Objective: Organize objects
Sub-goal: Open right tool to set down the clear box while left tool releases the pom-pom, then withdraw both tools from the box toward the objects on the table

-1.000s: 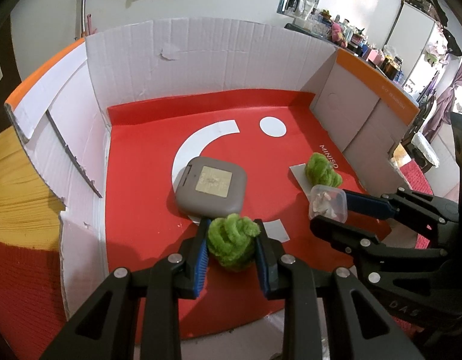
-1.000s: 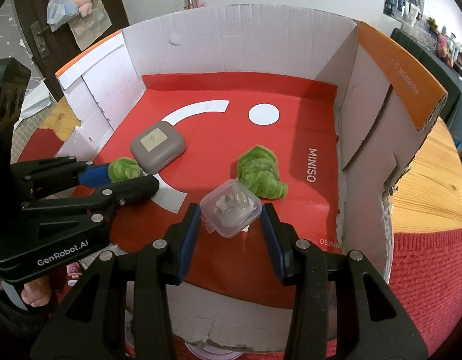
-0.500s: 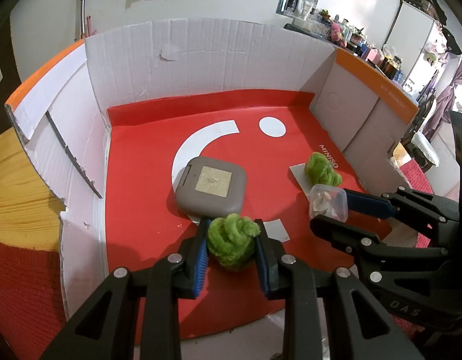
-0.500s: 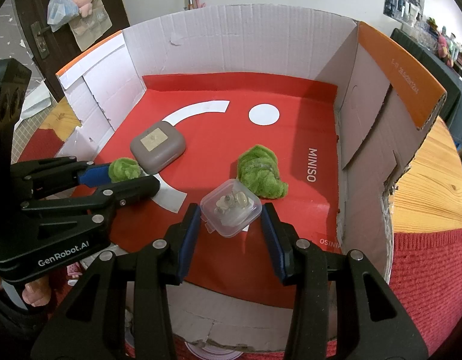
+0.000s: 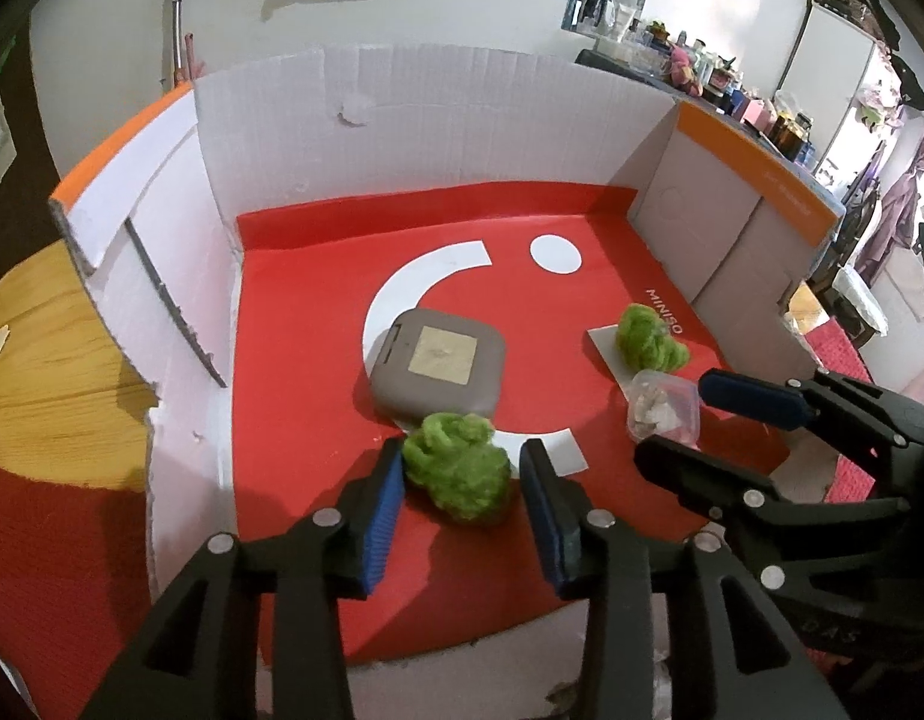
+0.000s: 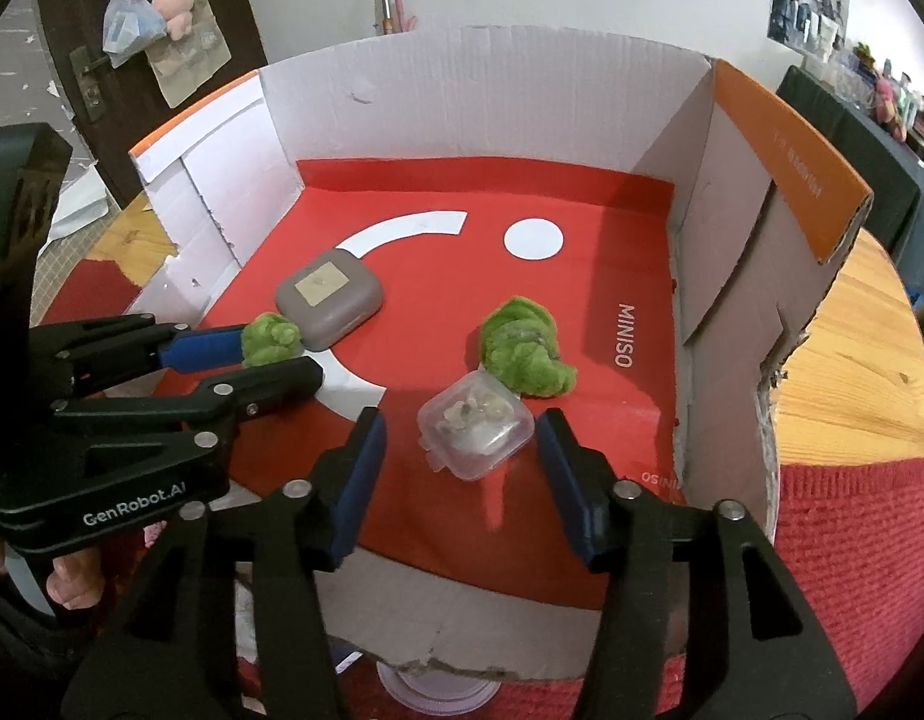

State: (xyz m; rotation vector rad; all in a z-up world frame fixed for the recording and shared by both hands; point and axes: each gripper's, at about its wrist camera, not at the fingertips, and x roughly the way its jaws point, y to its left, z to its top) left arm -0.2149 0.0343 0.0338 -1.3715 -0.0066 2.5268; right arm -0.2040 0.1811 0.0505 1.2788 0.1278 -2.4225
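A green fuzzy ball (image 5: 456, 474) lies on the red floor of a cardboard box (image 5: 438, 120), just in front of a grey square case (image 5: 438, 369). My left gripper (image 5: 462, 480) straddles that ball; its jaws are opening and a gap shows on the ball's right side. A small clear plastic box (image 6: 474, 429) with pale bits inside sits between the fingers of my right gripper (image 6: 462, 450). Those jaws are opening too, with space on both sides. A second green ball (image 6: 522, 348) lies just behind the clear box. From the right wrist view, the left gripper (image 6: 276, 354) reaches in from the left.
The cardboard box (image 6: 492, 102) has tall white walls with orange-topped flaps on the left, back and right, and a low torn front edge. It stands on a wooden table (image 6: 852, 360) partly covered by red cloth (image 6: 852, 540). A white card (image 5: 606, 345) lies under the second ball.
Both grippers' jaws have spread apart, letting go of the green ball and the clear box, which now rest on the red floor. Neither hand has shifted.
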